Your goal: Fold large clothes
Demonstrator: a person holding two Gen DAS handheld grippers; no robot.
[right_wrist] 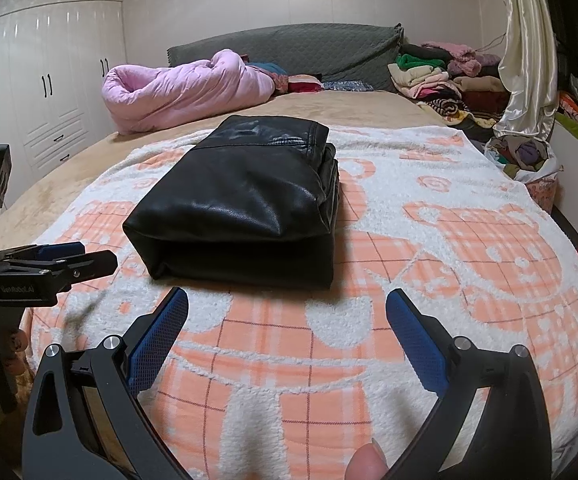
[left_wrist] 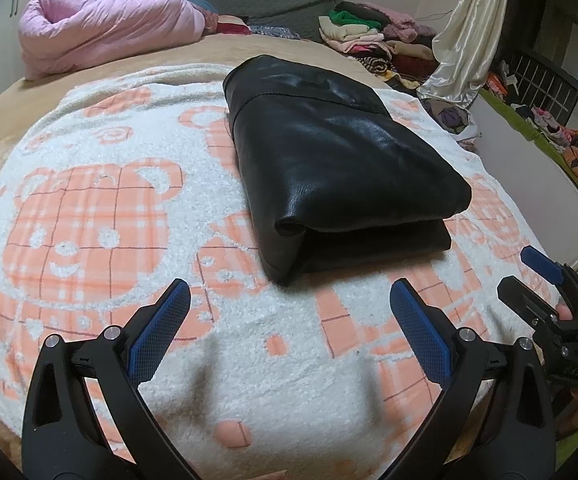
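Black leather, glossy and creased, makes up the folded garment (left_wrist: 329, 160) that lies as a thick rectangular bundle on the white and orange bear-print blanket (left_wrist: 89, 208) spread over the bed. Everything else is placed here relative to that bundle.

The left gripper (left_wrist: 289, 308) hovers over the blanket just short of the bundle's near folded edge, its blue-padded fingers (left_wrist: 157, 332) spread wide and holding nothing, touching neither leather nor blanket. The right gripper (right_wrist: 287, 312) sits likewise on the near side of the bundle, jaws wide apart, empty, with bare blanket between its pads (right_wrist: 417, 344). In the left wrist view the right gripper shows off to the bundle's near right side; in the right wrist view the left one shows at the bundle's near left.

Beyond the bundle, toward the grey headboard (right_wrist: 289, 48), a pink quilt (right_wrist: 181, 88) is rolled up on the far left. To the far right of the bundle a heap of mixed clothes (right_wrist: 441, 76) rests beside a cream curtain (right_wrist: 525, 60). White wardrobes (right_wrist: 41, 80) stand off to the left.
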